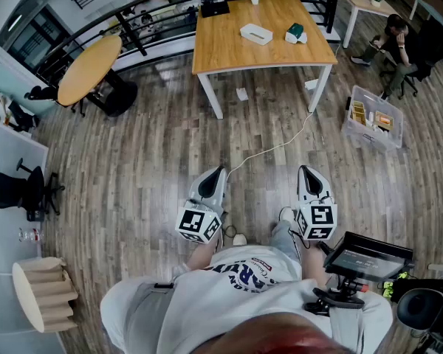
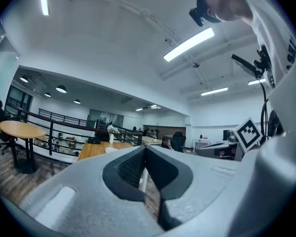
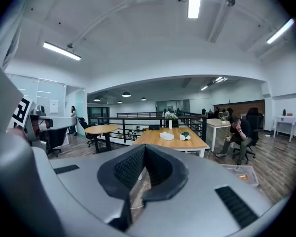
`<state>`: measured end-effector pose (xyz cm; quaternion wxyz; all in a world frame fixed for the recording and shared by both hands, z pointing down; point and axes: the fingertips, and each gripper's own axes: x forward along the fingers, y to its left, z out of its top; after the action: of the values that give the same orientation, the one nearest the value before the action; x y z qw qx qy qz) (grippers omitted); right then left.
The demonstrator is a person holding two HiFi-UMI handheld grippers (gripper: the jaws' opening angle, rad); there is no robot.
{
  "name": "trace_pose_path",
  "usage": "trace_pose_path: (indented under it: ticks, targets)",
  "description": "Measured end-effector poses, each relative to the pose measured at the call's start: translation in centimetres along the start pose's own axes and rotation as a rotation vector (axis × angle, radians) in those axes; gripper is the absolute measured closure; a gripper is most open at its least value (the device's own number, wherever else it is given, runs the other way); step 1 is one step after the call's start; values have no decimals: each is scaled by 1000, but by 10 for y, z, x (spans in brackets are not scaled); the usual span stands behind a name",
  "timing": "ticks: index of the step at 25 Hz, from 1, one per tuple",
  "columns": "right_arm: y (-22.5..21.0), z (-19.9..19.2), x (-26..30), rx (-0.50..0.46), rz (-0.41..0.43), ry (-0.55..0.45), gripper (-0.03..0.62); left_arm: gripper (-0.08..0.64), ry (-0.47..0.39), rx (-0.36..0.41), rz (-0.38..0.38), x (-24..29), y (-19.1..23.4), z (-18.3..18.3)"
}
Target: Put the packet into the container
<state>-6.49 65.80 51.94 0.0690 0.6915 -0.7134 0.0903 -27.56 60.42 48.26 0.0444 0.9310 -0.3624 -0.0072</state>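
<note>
Both grippers [image 1: 221,169] [image 1: 305,169] shut; bin [image 1: 374,116] only in head, right gripper views

We see a pale wooden desk [image 1: 221,50] on white legs carrying a white box [image 1: 256,33] and a green-and-white packet [image 1: 295,32], a grey-brown planked floor [image 1: 148,168], a clear container [image 1: 374,116], and black-and-white square markers on the grey left gripper [image 1: 218,171] and right gripper [image 1: 306,169], whose fingers [image 3: 130,169] are lined black.
</note>
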Motion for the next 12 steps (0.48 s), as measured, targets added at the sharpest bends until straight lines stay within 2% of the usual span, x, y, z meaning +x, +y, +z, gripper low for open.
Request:
trace_pose_path:
  ticks: [3, 5, 8, 12]
  targets:
    - [51, 3, -5, 19, -14, -7, 583, 560, 8, 27, 0, -34, 35, 2]
    - [73, 5, -16, -2, -16, 3, 583, 560, -3, 26, -8, -57, 43, 8]
    - [87, 3, -34, -17, -25, 6, 583, 560, -32, 46, -14, -84, 44, 15]
    - [89, 6, -49, 7, -47, -14, 583, 560, -35, 9, -9, -89, 43, 14]
